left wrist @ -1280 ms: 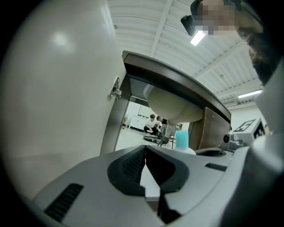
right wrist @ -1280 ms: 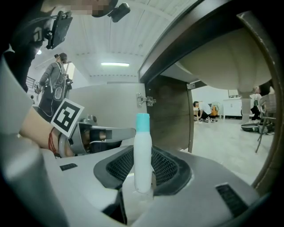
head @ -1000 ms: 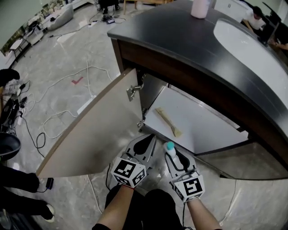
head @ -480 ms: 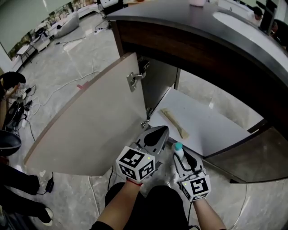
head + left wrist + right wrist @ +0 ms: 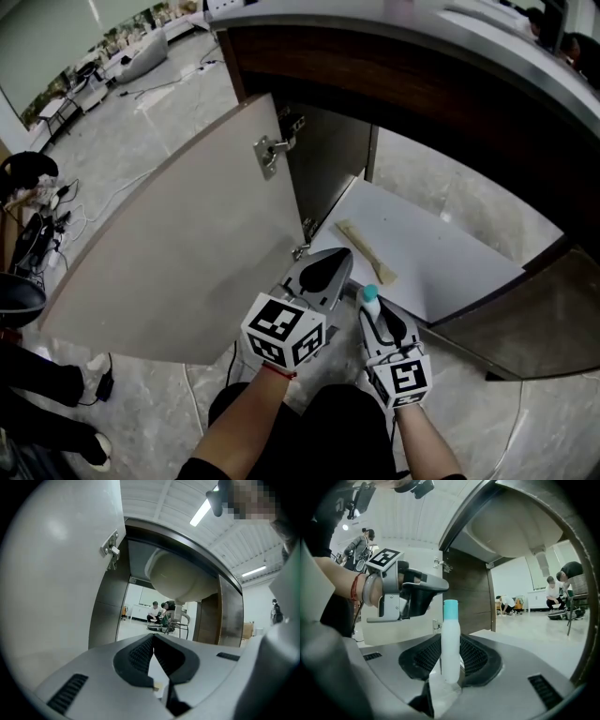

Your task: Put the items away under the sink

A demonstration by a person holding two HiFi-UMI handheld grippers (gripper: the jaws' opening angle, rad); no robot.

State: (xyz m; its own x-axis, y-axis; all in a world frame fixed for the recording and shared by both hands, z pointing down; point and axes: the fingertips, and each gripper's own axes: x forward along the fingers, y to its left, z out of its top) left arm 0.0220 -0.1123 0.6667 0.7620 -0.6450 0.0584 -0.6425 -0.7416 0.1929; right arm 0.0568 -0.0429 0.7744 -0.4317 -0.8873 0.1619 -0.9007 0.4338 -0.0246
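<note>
Left gripper (image 5: 334,261): jaws pressed together, nothing between them, pointing toward open cabinet.
Right gripper (image 5: 378,321), at 4 o'clock of left gripper: jaws pinching white bottle (image 5: 450,645) with teal cap. Bottle upright between pads, at cabinet's front edge, not yet set inside.
Cabinet door (image 5: 178,253) swung wide, at 9 o'clock of grippers.
White cabinet floor (image 5: 441,253) at 1 o'clock. Beige stick-like item (image 5: 366,251) lies on it near front edge.
Sink basin (image 5: 180,576) underside overhead.
</note>
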